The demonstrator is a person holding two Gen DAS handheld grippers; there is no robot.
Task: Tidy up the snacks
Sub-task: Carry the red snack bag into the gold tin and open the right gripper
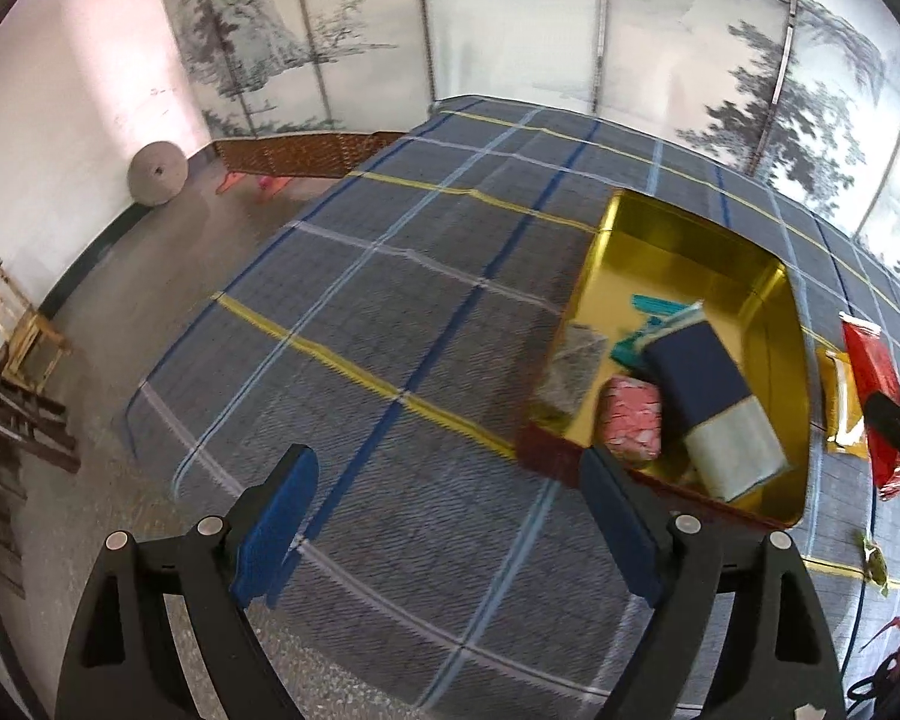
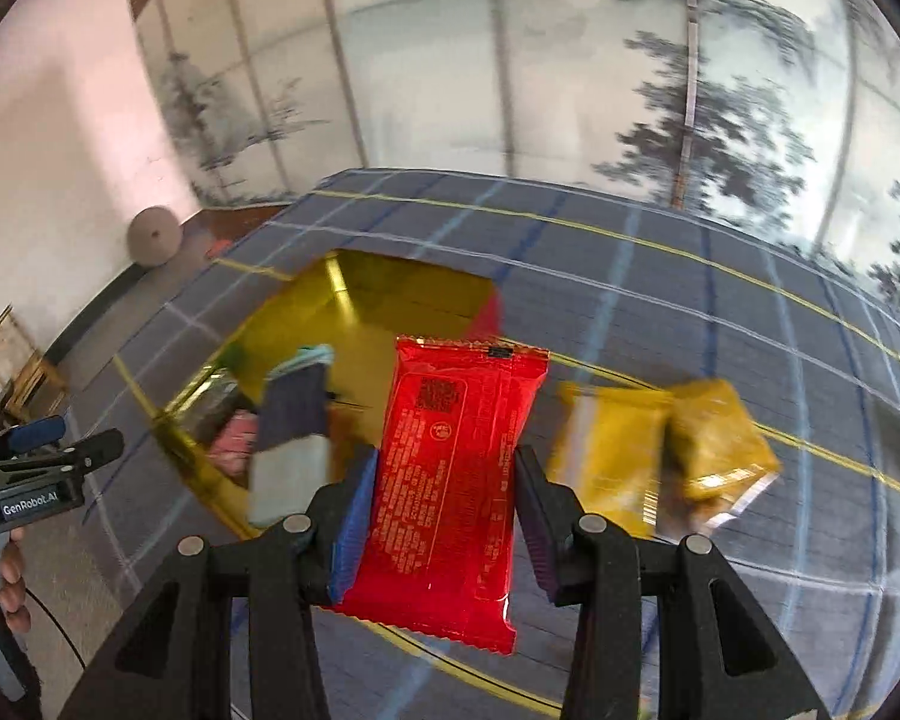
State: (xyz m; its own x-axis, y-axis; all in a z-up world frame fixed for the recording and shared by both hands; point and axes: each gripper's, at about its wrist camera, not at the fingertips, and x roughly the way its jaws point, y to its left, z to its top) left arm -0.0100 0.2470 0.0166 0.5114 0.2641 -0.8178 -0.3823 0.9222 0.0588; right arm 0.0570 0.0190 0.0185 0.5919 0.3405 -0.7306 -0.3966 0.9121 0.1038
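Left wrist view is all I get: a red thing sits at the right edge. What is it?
Observer: A red snack packet, clamped in the right hand-held gripper.
Operator: Is it over the gold tin yet?
Observer: It hangs beside the gold tin, near its right side.
Operator: Anything left outside the tin?
Observer: Two yellow packets lie on the plaid cloth, right of the red one.
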